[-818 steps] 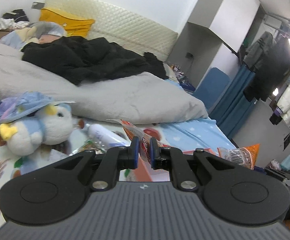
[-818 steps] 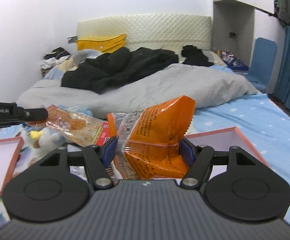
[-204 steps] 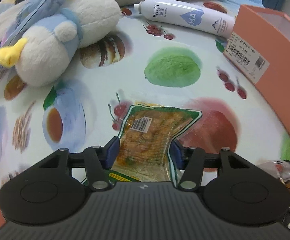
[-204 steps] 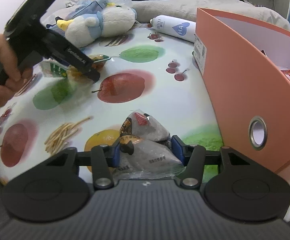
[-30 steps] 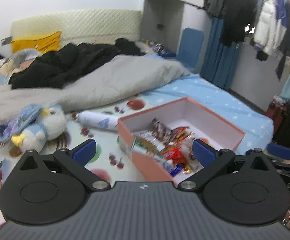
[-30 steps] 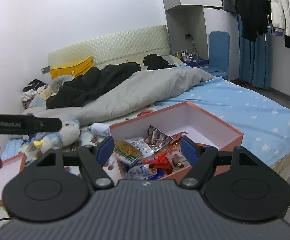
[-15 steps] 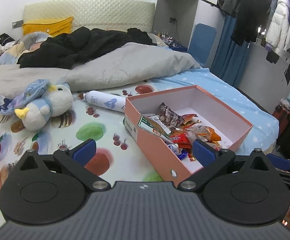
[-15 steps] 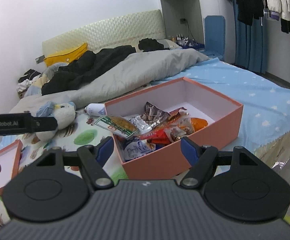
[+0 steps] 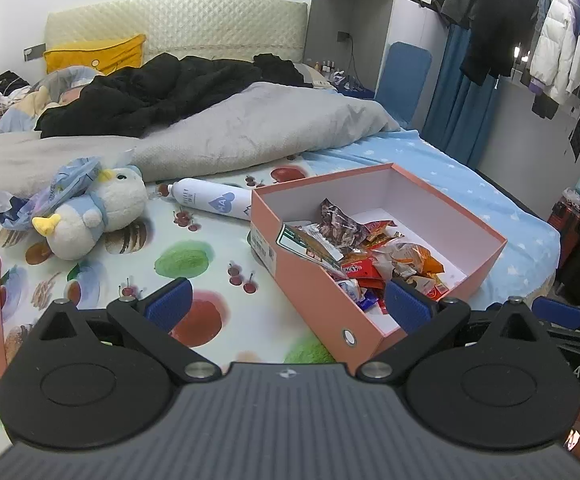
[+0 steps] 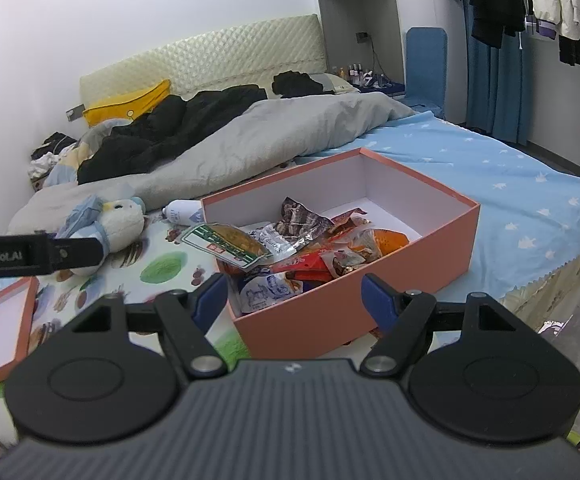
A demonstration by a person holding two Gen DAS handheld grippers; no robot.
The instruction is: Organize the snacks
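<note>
The salmon-pink box (image 9: pixel 313 280) is the landmark here: it sits on the bed with its lid off, near the foot-end corner of the mattress, and the snack packets (image 9: pixel 373 256) are heaped inside it, crowded toward its near end while the far end shows bare white floor. One green-edged packet (image 10: pixel 226 246) lies tilted over the box's near-left rim, half in and half out, probably just where it landed, so the pile looks gathered rather than tidy.

Both tools hang back from the box, above and in front of its near corner. The left gripper (image 9: pixel 288 306) has its fingers spread wide with nothing between them; the right gripper (image 10: pixel 295 298) is likewise wide and empty. That suits a job judged nearly done: no loose snack shows on the fruit-print sheet (image 9: pixel 186 256) left of the box.

Left of the box the sheet is open, with a white spray bottle (image 9: pixel 210 200) lying just beside the box's far-left corner and a plush penguin (image 9: pixel 94 216) well beyond it. The lid (image 10: pixel 6 320) lies upturned far left of the box, near the bed's edge. To the right of the box the mattress soon drops away, so any shove that way risks tipping it off.
</note>
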